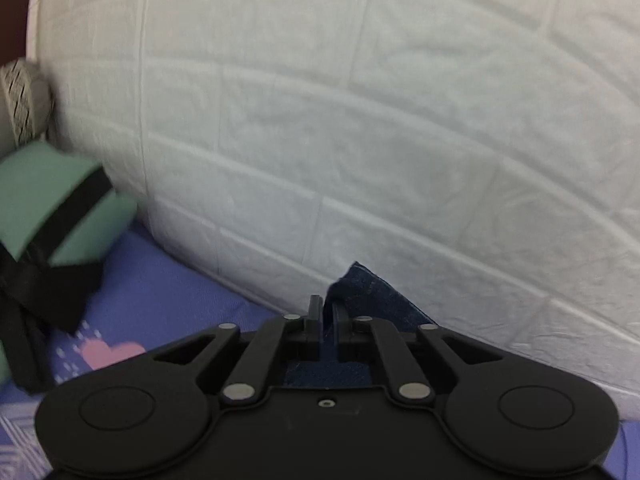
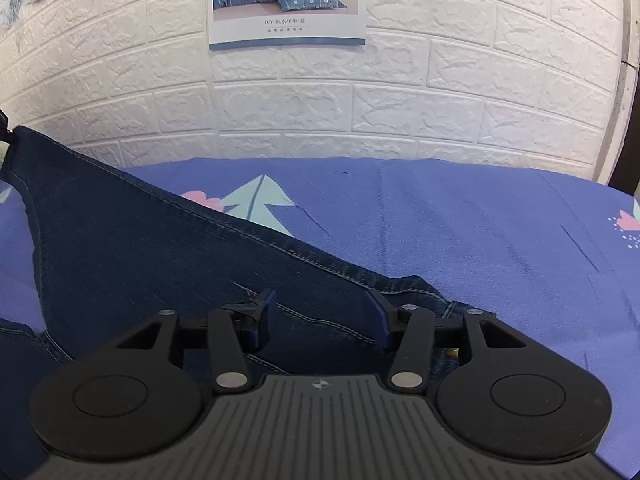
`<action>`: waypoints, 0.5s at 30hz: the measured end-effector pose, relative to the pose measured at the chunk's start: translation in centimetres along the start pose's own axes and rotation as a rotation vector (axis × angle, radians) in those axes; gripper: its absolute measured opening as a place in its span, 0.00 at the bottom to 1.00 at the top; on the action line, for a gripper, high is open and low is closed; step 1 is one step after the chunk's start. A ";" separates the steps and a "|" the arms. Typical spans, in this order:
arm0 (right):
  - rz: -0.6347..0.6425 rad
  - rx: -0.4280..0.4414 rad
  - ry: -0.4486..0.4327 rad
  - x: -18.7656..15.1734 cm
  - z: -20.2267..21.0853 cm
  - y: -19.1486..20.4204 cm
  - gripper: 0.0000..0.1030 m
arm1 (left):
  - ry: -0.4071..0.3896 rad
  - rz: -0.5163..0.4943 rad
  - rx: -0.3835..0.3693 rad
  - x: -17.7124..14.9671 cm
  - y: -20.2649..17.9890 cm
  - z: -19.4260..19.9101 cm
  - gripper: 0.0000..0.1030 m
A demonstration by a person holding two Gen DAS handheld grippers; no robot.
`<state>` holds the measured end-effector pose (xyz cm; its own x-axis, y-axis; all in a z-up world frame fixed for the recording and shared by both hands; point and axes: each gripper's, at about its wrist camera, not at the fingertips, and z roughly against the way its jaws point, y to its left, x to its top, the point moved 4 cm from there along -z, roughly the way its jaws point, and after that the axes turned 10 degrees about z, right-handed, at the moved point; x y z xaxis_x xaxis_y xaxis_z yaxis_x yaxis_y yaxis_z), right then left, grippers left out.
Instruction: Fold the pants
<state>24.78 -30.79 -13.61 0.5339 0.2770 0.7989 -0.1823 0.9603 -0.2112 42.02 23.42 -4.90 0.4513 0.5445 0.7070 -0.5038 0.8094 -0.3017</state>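
Fold start: your left gripper [image 1: 328, 330] pinches dark blue denim pants [image 2: 132, 248] corner, lifted; right gripper [image 2: 320, 320] hovers wide open over the waist; nxt clamp there & carry the corner across

White brick wall [image 2: 320, 112], bedding poster [image 2: 287, 0], purple bedsheet [image 2: 480, 232]

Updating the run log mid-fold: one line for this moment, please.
left gripper: shut on jeans corner, lifted | right gripper: open over waistband, nothing pinched | bedsheet: jeans partly flat
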 end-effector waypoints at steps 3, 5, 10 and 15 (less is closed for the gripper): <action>0.017 -0.006 -0.019 0.4 0.8 -0.2 0.89 | 0.023 0.064 -0.012 -1.4 0.6 -0.3 0.64; 0.026 0.007 -0.045 0.9 1.2 -0.2 0.92 | 0.030 0.028 -0.052 -1.8 0.1 0.6 0.69; 0.026 0.097 -0.066 2.6 0.2 1.0 0.93 | 0.151 -0.093 -0.254 -3.5 -3.7 3.7 0.99; 0.056 0.201 -0.035 3.7 -1.3 2.8 0.95 | 0.237 -0.114 -0.328 -7.2 -7.4 5.2 1.00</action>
<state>27.25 -27.02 -11.99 0.4901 0.3254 0.8086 -0.3738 0.9165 -0.1423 38.66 12.36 -4.50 0.6668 0.4516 0.5928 -0.1967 0.8739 -0.4445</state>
